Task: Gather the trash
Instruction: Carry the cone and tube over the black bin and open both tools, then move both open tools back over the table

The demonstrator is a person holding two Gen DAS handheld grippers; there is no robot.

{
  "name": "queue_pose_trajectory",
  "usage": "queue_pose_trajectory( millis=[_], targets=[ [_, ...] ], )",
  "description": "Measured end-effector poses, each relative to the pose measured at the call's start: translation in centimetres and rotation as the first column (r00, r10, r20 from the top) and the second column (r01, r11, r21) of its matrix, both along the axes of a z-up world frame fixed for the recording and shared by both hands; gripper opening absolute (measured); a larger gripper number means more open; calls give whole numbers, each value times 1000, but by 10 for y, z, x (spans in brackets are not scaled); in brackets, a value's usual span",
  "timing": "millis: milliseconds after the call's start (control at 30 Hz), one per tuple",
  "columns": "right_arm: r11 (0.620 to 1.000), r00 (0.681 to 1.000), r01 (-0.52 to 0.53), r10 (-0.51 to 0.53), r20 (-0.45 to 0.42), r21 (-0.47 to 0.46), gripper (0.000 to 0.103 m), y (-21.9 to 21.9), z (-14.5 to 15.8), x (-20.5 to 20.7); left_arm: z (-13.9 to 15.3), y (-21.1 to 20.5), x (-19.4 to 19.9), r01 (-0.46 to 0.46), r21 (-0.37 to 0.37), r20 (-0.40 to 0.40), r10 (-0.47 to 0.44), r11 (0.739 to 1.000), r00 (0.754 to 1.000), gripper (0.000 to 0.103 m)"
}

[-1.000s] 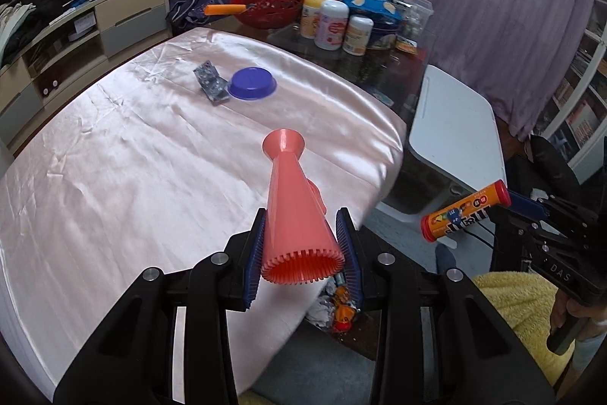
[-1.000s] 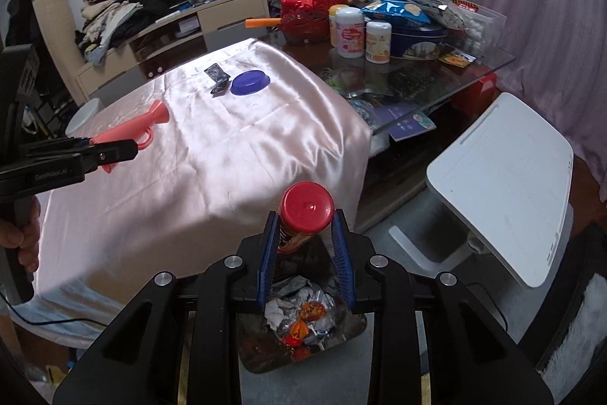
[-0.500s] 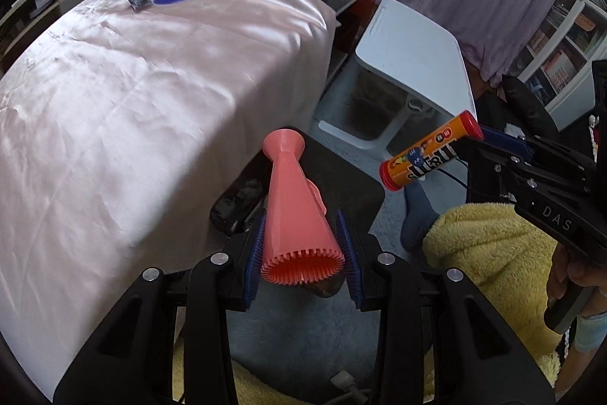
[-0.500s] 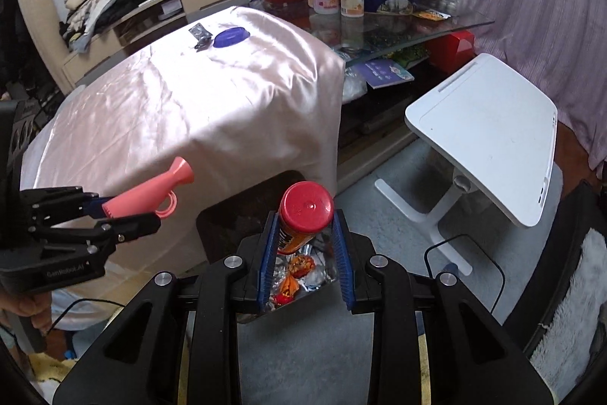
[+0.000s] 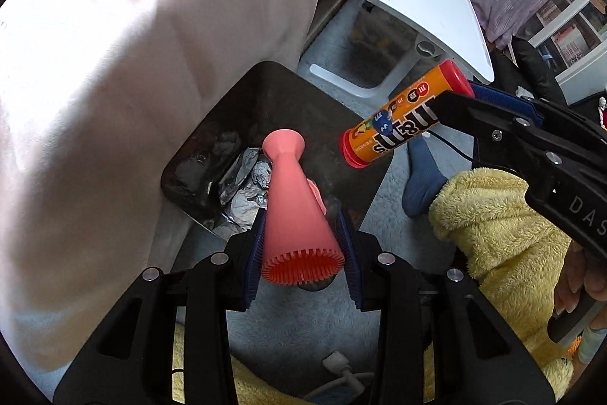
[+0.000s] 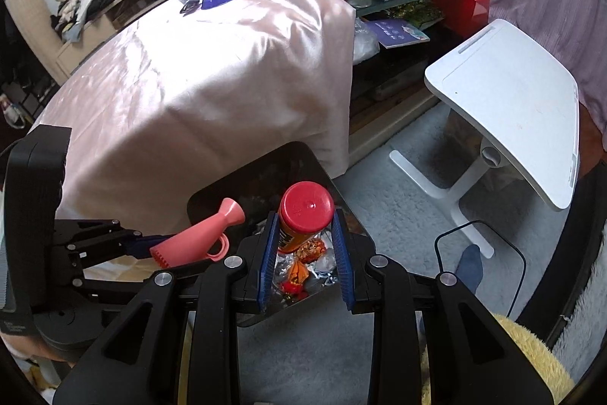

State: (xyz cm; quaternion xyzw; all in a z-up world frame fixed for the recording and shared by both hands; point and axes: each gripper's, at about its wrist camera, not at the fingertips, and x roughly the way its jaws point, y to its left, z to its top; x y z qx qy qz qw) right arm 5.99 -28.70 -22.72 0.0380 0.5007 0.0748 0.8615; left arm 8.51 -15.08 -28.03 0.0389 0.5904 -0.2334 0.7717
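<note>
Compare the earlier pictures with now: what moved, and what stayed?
Both hand-held grippers, left and right, carried the horn and candy tube off the table to above the bin. Both grips stayed shut; nothing was released.

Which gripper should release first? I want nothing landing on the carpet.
Probably left: the pink horn in the left gripper hangs over the bin, while the right gripper's candy tube sits nearer its rim.

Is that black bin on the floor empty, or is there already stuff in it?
Not empty. The black bin already holds crumpled foil and orange wrappers at its bottom, well below the rim.
</note>
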Motion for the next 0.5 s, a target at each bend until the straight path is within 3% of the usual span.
queue_pose_trajectory(
  millis=[133, 267, 500],
  targets=[
    [1000, 1000, -3, 3, -13, 10, 31, -1, -3, 9, -1, -3, 8, -3, 9, -8, 3, 1000, 1000, 36],
    [999, 1000, 0, 1, -18, 34, 32, -2, -2, 16, 3, -1, 11, -5, 26, 7, 5, 1000, 1000, 47],
    [1000, 1000, 22, -22, 10, 21, 47, -7, 11, 20, 24, 16, 5, -36, 22, 64, 35, 999, 997, 56]
  ],
)
